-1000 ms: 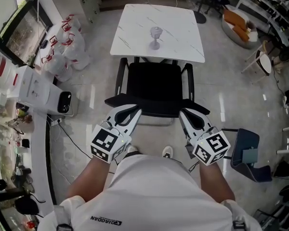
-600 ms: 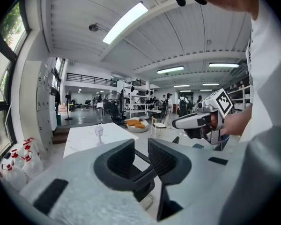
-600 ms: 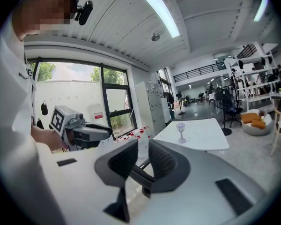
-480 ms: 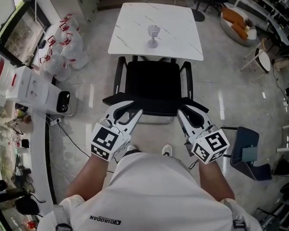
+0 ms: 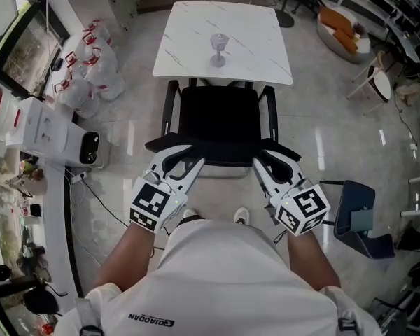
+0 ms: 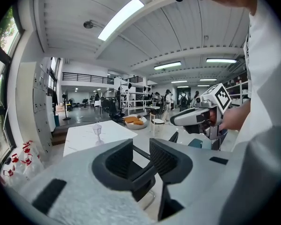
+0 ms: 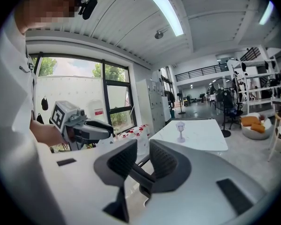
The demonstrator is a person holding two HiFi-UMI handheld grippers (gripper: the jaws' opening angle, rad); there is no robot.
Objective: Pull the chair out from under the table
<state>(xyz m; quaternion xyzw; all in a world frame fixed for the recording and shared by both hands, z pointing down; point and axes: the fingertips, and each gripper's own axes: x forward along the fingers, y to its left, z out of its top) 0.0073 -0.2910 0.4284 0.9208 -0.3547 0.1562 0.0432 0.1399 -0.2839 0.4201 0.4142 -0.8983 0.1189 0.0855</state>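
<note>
The white marble-look table (image 5: 196,33) stands at the top of the head view. The black office chair (image 5: 220,121) sits squarely before it. The seat is nearly all out in the open, and only its front edge meets the table's near edge. The backrest faces the person.

The chair is likely moderately heavy and stiff, with a rigid back and fixed armrests. Its base is mostly hidden. A glimpse of chrome in the left gripper view suggests a sled frame rather than casters, so it would probably drag across the glossy floor instead of rolling. The best hold is the top rail of the backrest near both corners, pulled evenly so the chair does not swing sideways.

The left gripper (image 5: 185,156) and the right gripper (image 5: 266,161) sit at just those corners. Each gripper's own view shows the jaws parted, with the dark back rail running between the pads and no firm pinch on it. A small lantern-shaped ornament (image 5: 218,50) stands alone on the tabletop.

Compared with a second ago, both pairs of jaws have just been opening off the rail. Neither hand has shifted, and the chair keeps the same place against the table. This reads as a release after the pull.
</note>
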